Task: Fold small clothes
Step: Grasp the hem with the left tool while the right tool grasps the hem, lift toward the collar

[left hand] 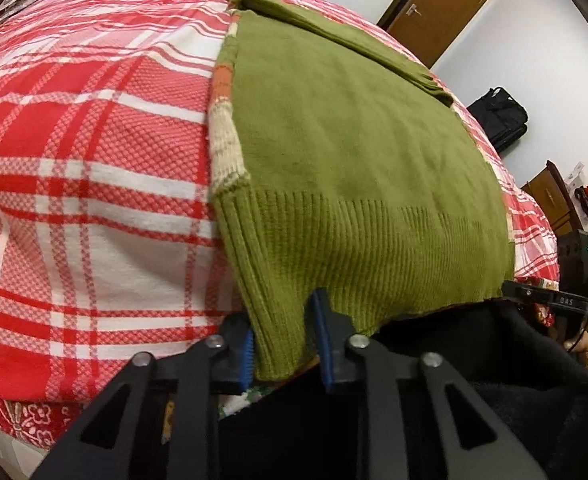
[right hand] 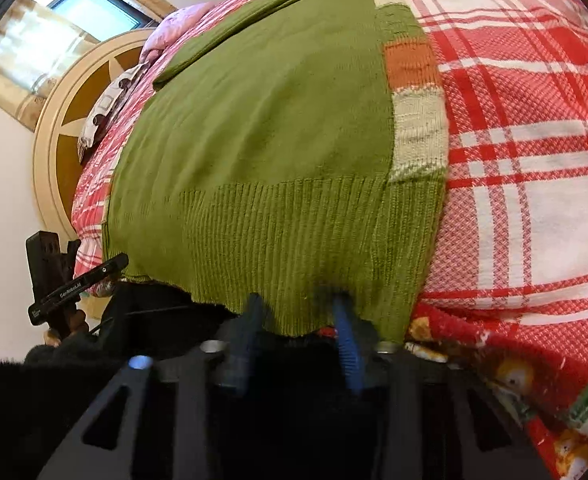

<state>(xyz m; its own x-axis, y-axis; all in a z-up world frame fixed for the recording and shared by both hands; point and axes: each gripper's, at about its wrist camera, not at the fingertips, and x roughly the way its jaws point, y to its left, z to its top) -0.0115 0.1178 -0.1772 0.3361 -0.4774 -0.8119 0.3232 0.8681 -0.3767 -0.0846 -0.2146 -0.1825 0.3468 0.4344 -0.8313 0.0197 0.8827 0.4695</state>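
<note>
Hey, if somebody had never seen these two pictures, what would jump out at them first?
First, the big olive-green sweater lying flat on the red and white plaid bedspread, filling the middle of both views, with a sleeve folded across its far end. Next, the left gripper and right gripper, each with blue-padded fingers straddling the ribbed hem at the near edge. Behind, a brown door stands in the white wall.

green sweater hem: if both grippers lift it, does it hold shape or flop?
Probably flops: the sweater is soft knit, draped over the bed edge. Ribbed hem likely stretches and sags between grips. Knit texture suggests little slip.
</note>
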